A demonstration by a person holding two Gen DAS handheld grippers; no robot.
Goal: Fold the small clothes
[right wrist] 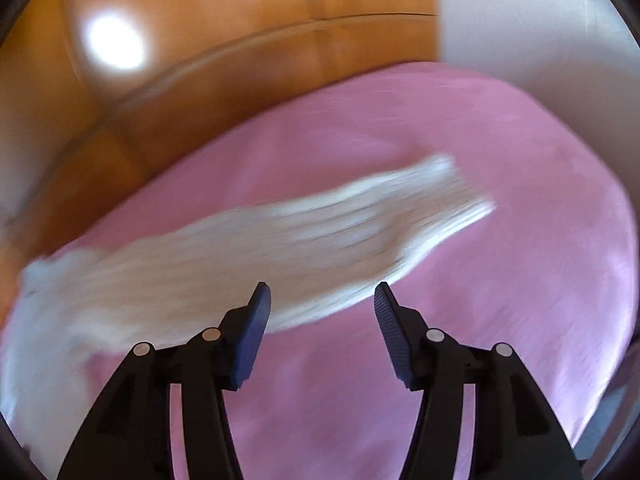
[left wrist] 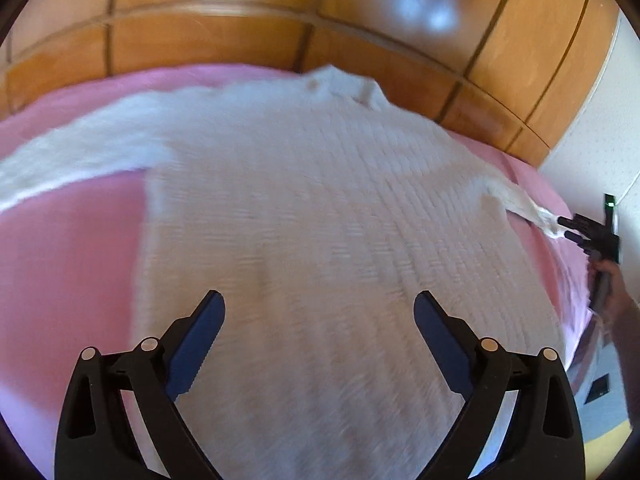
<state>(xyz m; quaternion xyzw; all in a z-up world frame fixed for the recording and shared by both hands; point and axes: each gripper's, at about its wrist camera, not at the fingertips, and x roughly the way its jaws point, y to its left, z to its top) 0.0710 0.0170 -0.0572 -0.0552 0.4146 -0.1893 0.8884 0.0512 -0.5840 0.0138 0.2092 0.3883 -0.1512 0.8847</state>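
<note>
A white knitted sweater lies flat on a pink bed sheet, collar toward the wooden headboard, left sleeve spread out to the left. My left gripper is open and empty, hovering over the sweater's lower body. In the left wrist view my right gripper sits at the far right, at the end of the right sleeve. In the right wrist view my right gripper is open above the sheet, with the blurred right sleeve lying just beyond its fingertips, not gripped.
A glossy wooden headboard runs along the far side of the bed. A white wall stands to the right. The bed's right edge drops to the floor near the person's hand.
</note>
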